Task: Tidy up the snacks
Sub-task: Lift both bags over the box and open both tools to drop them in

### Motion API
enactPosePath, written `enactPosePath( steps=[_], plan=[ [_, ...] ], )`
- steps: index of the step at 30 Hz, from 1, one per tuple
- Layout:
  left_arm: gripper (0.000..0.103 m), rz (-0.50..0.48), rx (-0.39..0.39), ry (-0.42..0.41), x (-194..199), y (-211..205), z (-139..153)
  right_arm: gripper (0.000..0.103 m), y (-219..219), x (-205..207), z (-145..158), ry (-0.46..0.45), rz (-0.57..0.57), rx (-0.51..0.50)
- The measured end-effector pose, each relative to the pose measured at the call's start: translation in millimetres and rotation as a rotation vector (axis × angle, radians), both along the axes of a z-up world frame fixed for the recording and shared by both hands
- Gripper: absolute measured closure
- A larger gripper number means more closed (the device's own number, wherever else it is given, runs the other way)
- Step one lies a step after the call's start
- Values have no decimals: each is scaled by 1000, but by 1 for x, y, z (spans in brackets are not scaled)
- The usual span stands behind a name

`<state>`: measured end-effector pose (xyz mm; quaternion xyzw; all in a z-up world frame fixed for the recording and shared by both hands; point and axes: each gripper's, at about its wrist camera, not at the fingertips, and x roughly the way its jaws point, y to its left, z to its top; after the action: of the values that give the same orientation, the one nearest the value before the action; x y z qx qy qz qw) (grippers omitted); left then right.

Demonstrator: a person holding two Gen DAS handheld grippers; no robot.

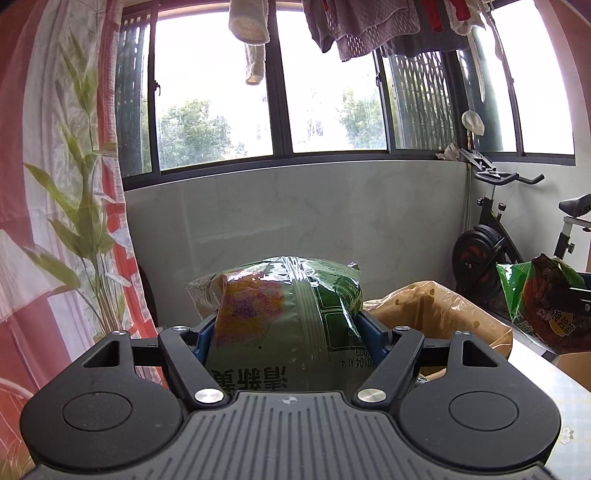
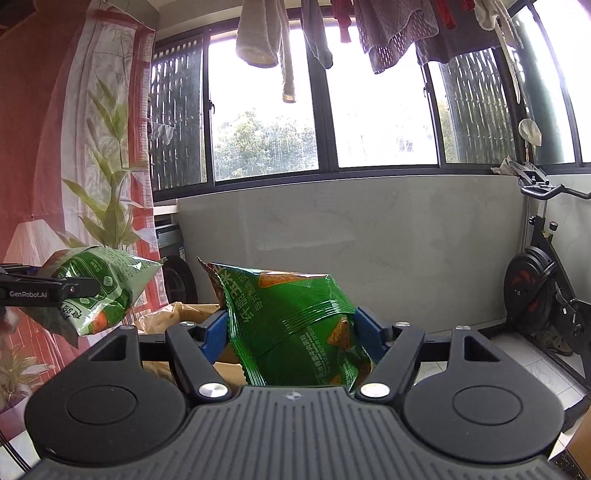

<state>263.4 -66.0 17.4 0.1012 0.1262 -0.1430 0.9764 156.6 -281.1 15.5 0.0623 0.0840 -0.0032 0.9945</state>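
Observation:
My left gripper point(image 1: 284, 328) is shut on a pale green snack bag point(image 1: 280, 314) and holds it up in the air; the same bag point(image 2: 99, 284) and gripper point(image 2: 79, 288) show at the left of the right wrist view. My right gripper point(image 2: 291, 328) is shut on a bright green corn chip bag point(image 2: 295, 325), also lifted; that bag point(image 1: 543, 306) shows at the right edge of the left wrist view. A crumpled yellow-brown plastic bag point(image 1: 436, 314) lies below and between the two, also visible in the right wrist view point(image 2: 184, 314).
An exercise bike point(image 2: 543, 291) stands at the right by the grey wall. A patterned curtain point(image 1: 62, 184) hangs at the left. Laundry point(image 2: 388, 29) hangs above the windows. A table edge with a floral cloth point(image 1: 569, 406) and a cardboard box point(image 1: 576, 365) are at the lower right.

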Motion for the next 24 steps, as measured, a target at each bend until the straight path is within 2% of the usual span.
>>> enactPosePath(
  steps=[5, 11, 14, 19, 24],
  plan=[
    [26, -8, 82, 30, 54, -25, -1, 30, -6, 21, -1, 7, 10, 20],
    [25, -8, 266, 76, 107, -61, -31, 30, -21, 39, -9, 36, 2, 37],
    [24, -13, 330, 131, 128, -70, -51, 30, -24, 45, -11, 44, -1, 35],
    [21, -38, 331, 153, 127, -68, -63, 30, -25, 52, -14, 38, 9, 24],
    [18, -34, 211, 143, 116, -50, -44, 31, -23, 63, -11, 35, 27, 7]
  ],
)
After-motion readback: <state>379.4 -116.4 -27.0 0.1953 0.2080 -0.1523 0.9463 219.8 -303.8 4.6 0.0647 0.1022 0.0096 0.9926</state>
